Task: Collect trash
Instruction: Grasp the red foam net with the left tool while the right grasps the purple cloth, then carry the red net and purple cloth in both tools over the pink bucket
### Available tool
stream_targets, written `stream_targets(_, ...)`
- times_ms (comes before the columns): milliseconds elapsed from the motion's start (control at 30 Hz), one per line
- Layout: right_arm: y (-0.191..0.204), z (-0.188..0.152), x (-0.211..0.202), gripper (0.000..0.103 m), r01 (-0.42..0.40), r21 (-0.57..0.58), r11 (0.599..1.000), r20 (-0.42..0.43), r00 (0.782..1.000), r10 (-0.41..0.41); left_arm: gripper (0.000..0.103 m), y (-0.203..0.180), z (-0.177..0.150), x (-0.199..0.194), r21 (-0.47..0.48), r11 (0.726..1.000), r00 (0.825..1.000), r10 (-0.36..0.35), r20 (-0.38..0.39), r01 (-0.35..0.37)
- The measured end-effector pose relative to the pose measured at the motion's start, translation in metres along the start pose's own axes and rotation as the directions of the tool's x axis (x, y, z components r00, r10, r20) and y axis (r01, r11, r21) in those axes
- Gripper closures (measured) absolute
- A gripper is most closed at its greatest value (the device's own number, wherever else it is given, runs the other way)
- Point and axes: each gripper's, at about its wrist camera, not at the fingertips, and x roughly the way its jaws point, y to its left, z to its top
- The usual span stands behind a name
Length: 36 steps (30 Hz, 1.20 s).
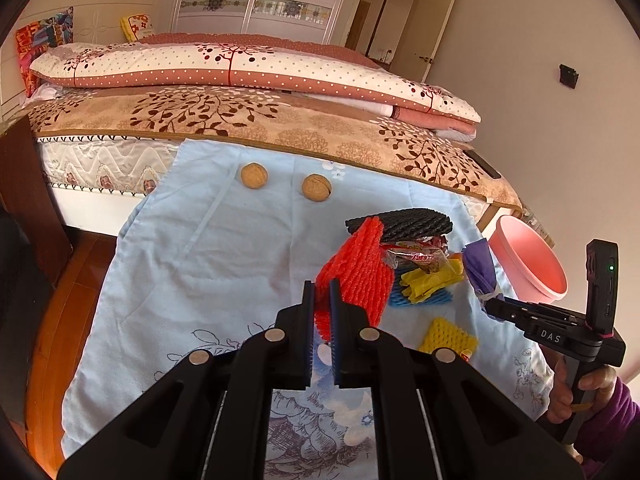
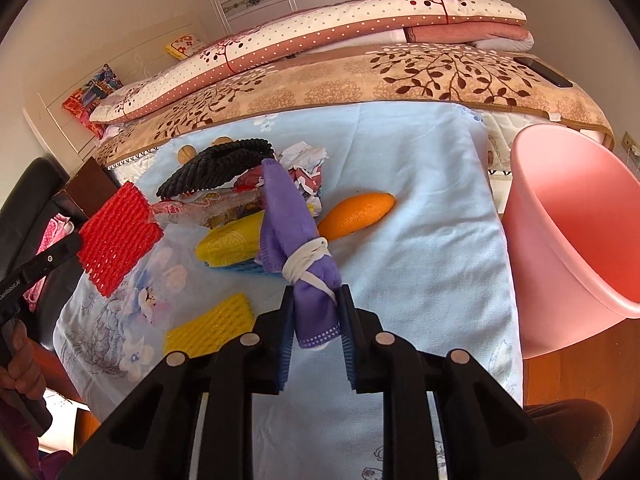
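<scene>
Purple cloth bundle sits nearer the bin than red net

Purple cloth bundle (image 2: 298,240), tied round with a white band, stands pinched at its lower end between the jaws of the right gripper (image 2: 316,312), its long axis running up and away from the claw over the trash pile. Pink bin (image 2: 568,240) stands just beside the blue sheet (image 2: 420,240), off to the right of that claw and open-mouthed toward it — so the right hand looks the nearer one to drop first. Red foam net (image 1: 356,276) is clenched in the shut left gripper (image 1: 322,300), raised off the sheet on the far side of the pile from the bin. Left on the sheet are a black net (image 1: 404,222), a yellow net (image 1: 448,336) and wrappers; an orange (image 2: 358,214) and two walnuts (image 1: 254,176) lie apart — likely not trash.
</scene>
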Motion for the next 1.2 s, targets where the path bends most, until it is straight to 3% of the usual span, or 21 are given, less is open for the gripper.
stream_targets(633,-0.025,-0.006,-0.045,0.084,0.007,0.073,0.997,0.114,0.993,-0.015,0.097,-0.028,0.021,-0.037,0.025,0.993,0.988,-0.114,0.106,0.112)
stream_targets(1200,-0.072,-0.005,-0.082,0.084,0.061,0.172,0.983,0.202,0.975,-0.096,0.097,-0.095,0.040,-0.003,0.107,0.969,0.971,-0.229,0.065,0.222)
